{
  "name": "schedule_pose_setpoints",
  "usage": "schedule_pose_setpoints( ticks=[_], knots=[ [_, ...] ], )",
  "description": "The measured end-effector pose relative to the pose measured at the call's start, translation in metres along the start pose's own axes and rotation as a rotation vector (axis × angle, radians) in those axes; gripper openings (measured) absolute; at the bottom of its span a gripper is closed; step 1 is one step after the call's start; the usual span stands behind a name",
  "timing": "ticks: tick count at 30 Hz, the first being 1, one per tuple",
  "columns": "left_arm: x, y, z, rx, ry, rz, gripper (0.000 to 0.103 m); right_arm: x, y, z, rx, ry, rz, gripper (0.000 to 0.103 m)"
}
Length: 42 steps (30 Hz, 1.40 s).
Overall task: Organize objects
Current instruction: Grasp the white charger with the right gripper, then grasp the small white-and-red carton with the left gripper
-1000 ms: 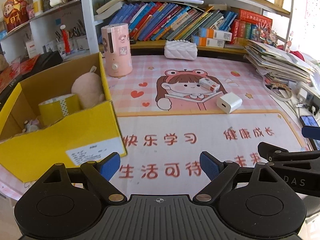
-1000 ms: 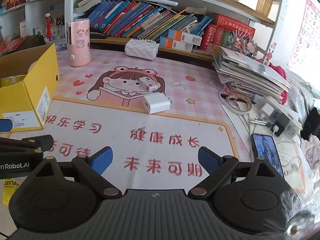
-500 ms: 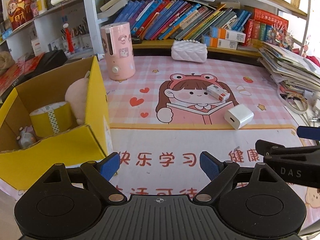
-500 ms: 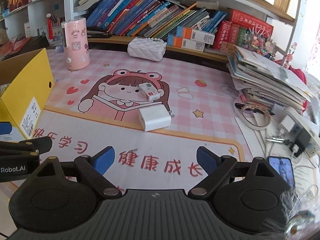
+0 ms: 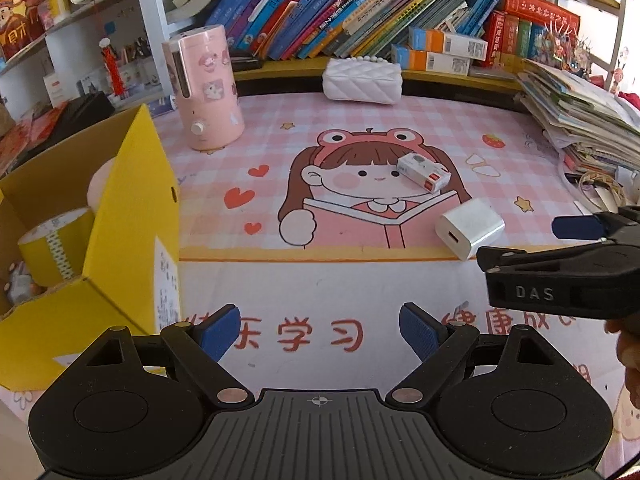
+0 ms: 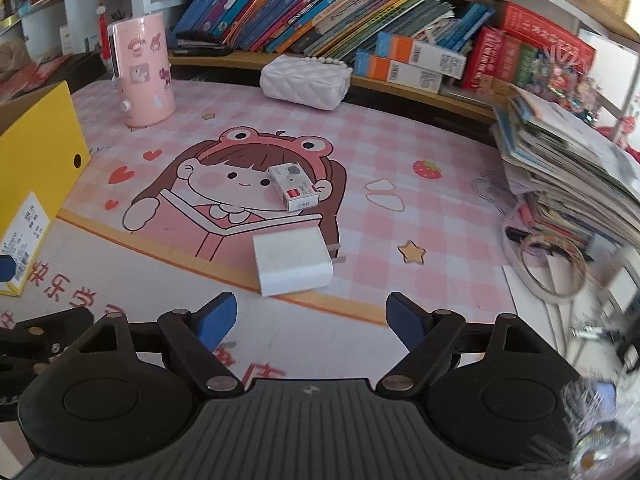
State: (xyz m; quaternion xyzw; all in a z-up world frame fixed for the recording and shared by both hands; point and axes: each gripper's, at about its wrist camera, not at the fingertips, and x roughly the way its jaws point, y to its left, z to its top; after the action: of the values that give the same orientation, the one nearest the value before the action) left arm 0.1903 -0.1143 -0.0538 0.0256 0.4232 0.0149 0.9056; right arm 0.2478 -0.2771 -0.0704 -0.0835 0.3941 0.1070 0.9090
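A white charger block (image 6: 294,262) lies on the pink cartoon desk mat (image 6: 432,216), just beyond my right gripper (image 6: 310,318). That gripper's jaws are closing with nothing between them. A small white-and-red box (image 6: 294,186) rests farther back on the mat. My left gripper (image 5: 320,330) hovers open and empty over the mat's printed lettering, beside a yellow cardboard box (image 5: 132,216). Inside that box are a roll of yellow tape (image 5: 52,240) and a pink plush (image 5: 100,184). In the left wrist view the charger block (image 5: 470,228) and small box (image 5: 424,172) sit to the right.
A pink cylindrical appliance (image 5: 206,88) and a white quilted pouch (image 5: 362,80) stand at the back below a shelf of books (image 5: 340,12). A stack of magazines (image 6: 568,172) and a loose tape ring (image 6: 554,264) crowd the right edge.
Both grippers have moved forward over the mat toward the charger block and small box, which now look nearer. The right gripper's jaws have narrowed a little.
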Motion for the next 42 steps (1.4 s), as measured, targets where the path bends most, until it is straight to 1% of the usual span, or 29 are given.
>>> schedule_pose_setpoints(
  ticks=[4,12,14,15,17,21,23,25,28,32,35,38,42],
  knots=[
    [0.004,-0.004,0.007,0.003,-0.005,0.012,0.089,0.017,-0.006,0.009,-0.032,0.009,0.020,0.082],
    [0.011,-0.010,0.017,0.009,-0.009,0.023,0.089,0.049,-0.008,0.021,-0.101,0.037,0.094,0.082],
    [0.013,-0.011,0.020,0.008,-0.014,0.023,0.089,0.055,-0.010,0.021,-0.106,0.046,0.108,0.074],
    [0.014,-0.011,0.021,0.006,-0.016,0.023,0.089,0.058,-0.011,0.021,-0.104,0.052,0.121,0.073],
    [0.016,-0.012,0.024,0.003,-0.018,0.023,0.089,0.060,-0.015,0.021,-0.087,0.058,0.156,0.063],
    [0.021,-0.016,0.030,-0.003,-0.024,0.019,0.089,0.057,-0.021,0.020,-0.084,0.050,0.176,0.062],
    [0.024,-0.019,0.032,-0.003,-0.029,0.017,0.088,0.049,-0.029,0.020,-0.059,0.028,0.164,0.062],
    [0.030,-0.023,0.036,-0.004,-0.031,0.012,0.088,0.038,-0.040,0.020,-0.019,0.000,0.132,0.062],
    [0.041,-0.030,0.045,-0.006,-0.035,-0.016,0.088,0.022,-0.058,0.018,0.038,-0.023,0.070,0.062],
    [0.061,-0.047,0.060,0.013,-0.051,-0.050,0.087,0.002,-0.073,0.008,0.064,-0.049,0.015,0.062],
    [0.077,-0.059,0.068,0.024,-0.063,-0.079,0.087,-0.011,-0.081,0.000,0.077,-0.060,-0.002,0.062],
    [0.095,-0.072,0.072,0.059,-0.046,-0.085,0.087,-0.021,-0.084,-0.005,0.108,-0.054,-0.007,0.062],
    [0.114,-0.085,0.081,0.072,-0.051,-0.109,0.086,-0.029,-0.085,-0.012,0.127,-0.047,-0.012,0.062]
  ],
)
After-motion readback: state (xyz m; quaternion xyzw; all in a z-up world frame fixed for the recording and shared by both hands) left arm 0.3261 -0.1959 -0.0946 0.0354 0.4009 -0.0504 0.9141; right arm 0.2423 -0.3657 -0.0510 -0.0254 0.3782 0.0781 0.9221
